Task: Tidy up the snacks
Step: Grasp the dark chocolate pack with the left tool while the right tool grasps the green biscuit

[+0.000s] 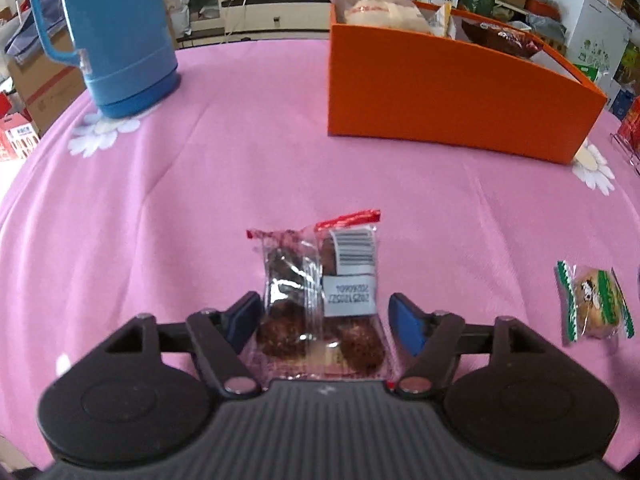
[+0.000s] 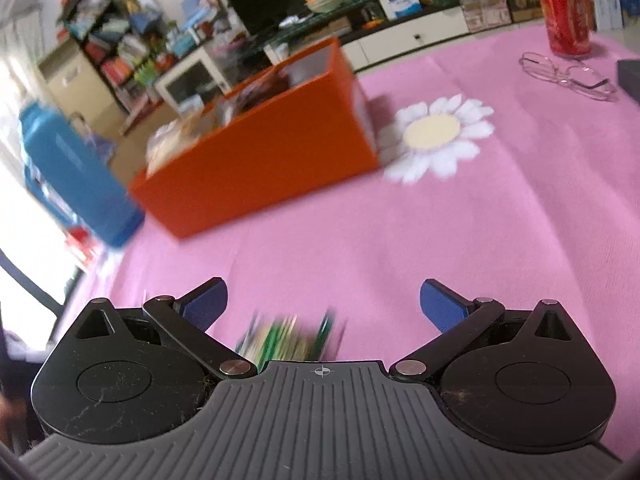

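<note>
A clear packet of dark brown snack with red ends and a barcode (image 1: pixel 320 292) lies on the pink tablecloth between the fingers of my left gripper (image 1: pixel 324 316), which is open around it. A green-and-white wrapped biscuit (image 1: pixel 592 304) lies to the right. My right gripper (image 2: pixel 322 304) is open just above a blurred green-and-white packet (image 2: pixel 290 340) that lies close to its base. The orange box (image 1: pixel 448 92) holds several snack packets at the far side; it also shows in the right wrist view (image 2: pixel 256 160).
A blue thermos jug (image 1: pixel 116 36) stands far left, also in the right wrist view (image 2: pixel 76 176). A red can (image 2: pixel 566 12), a pair of glasses (image 2: pixel 568 74) and a dark object at the edge (image 2: pixel 630 76) sit far right. White daisy prints (image 2: pixel 436 136) mark the cloth.
</note>
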Demonstrator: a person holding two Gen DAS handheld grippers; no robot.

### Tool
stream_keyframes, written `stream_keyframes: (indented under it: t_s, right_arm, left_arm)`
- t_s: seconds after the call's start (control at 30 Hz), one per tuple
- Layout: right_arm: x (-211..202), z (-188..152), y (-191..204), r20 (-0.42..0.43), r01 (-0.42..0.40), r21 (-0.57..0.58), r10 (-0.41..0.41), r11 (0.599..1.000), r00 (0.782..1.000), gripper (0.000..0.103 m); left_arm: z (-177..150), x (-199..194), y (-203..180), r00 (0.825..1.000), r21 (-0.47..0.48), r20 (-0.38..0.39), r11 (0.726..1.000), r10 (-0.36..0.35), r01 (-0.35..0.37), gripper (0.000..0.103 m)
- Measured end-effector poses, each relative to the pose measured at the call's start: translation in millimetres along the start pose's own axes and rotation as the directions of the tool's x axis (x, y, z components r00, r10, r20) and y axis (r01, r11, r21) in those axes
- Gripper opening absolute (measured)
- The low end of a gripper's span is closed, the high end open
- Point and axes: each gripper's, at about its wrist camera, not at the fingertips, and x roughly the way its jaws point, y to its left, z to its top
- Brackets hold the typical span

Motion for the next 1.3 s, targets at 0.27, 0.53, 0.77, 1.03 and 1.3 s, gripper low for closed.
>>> stream_keyframes:
  t_s: [0.27, 0.53, 0.77, 1.03, 1.3]
  right_arm:
    - [9.1, -24.6, 58.4, -0.029, 0.132, -0.106, -0.135, 0.986, 0.990, 0.088]
    - [35.0, -35.3, 75.4, -0.043, 0.219, -0.201, -0.232, 0.955, 0.972, 0.089]
    - [33.8, -43.2, 83.2, -0.001, 0.267, -0.278, -0.278, 0.923, 0.960, 0.076]
    - [25.3, -43.4, 81.9, 0.004, 0.219, -0.344, -0.232, 0.913, 0.973, 0.038]
    - [-2.2, -22.3, 52.1, -0.036, 0.022, -0.072, -0.025, 0.997, 0.999, 0.029]
  left_arm:
    - [-4.6, -0.3, -5.1, 1.000, 0.050, 0.023, 0.999, -0.020, 0.019, 0.080]
    - [-8.5, 4.4, 1.8, 1.000, 0.050, 0.025, 0.999, -0.017, 0.016, 0.100]
    - [-9.7, 4.7, 1.6, 0.999, 0.042, 0.034, 0.999, -0.013, 0.012, 0.099]
    - [-7.7, -6.3, -3.1, 0.998, 0.055, 0.053, 0.998, -0.033, 0.030, 0.056]
    - [4.0, -18.1, 6.2, 0.996, -0.025, 0.032, 0.996, -0.089, 0.089, 0.055]
